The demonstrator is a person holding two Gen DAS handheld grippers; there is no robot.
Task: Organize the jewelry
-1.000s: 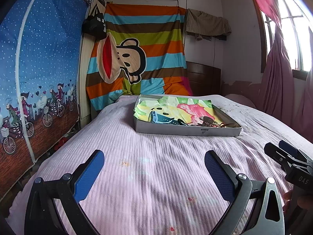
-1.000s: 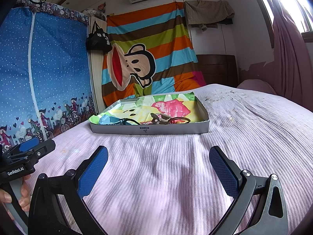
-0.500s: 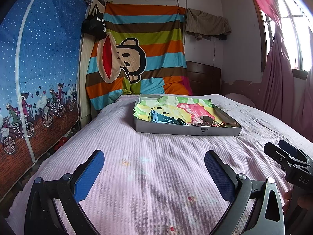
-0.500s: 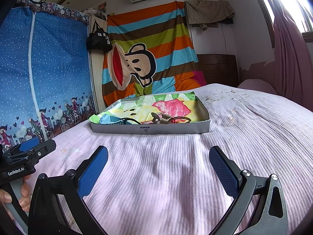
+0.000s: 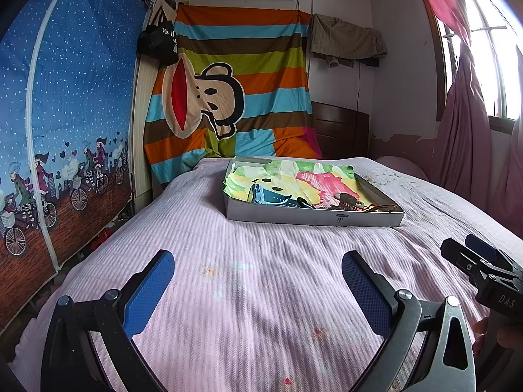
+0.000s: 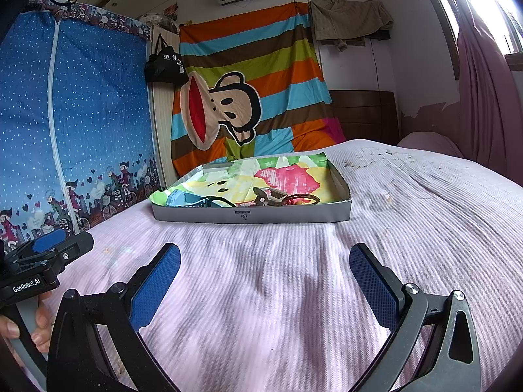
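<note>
While both tools are held low over the bed, the left gripper (image 5: 258, 281) is spread wide with nothing between its blue pads (image 5: 150, 297); the right gripper (image 6: 264, 277) is likewise released and empty. Each is seen side-on at the edge of the other's view, near the foot of the pink bedspread (image 5: 261, 294), with fingers of a hand (image 6: 23, 330) wrapped round the left handle.

Well ahead of both, a shallow grey box (image 5: 313, 219) is set flat on the bedspread, lined with a bright patterned cloth (image 5: 304, 179). The jewelry is gathered along the box's near edge: a blue watch (image 5: 271, 197) to the left, a brown hair clip (image 6: 269, 196) in the middle, and a dark looped cord or bangle (image 6: 304, 200) to the right; which of the two it is cannot be told. The pieces lie close together, some touching.

Beyond the bed a striped monkey-print sheet (image 5: 228, 98) is hung on the wall, with a blue fabric wardrobe (image 5: 65, 114) to the left.
</note>
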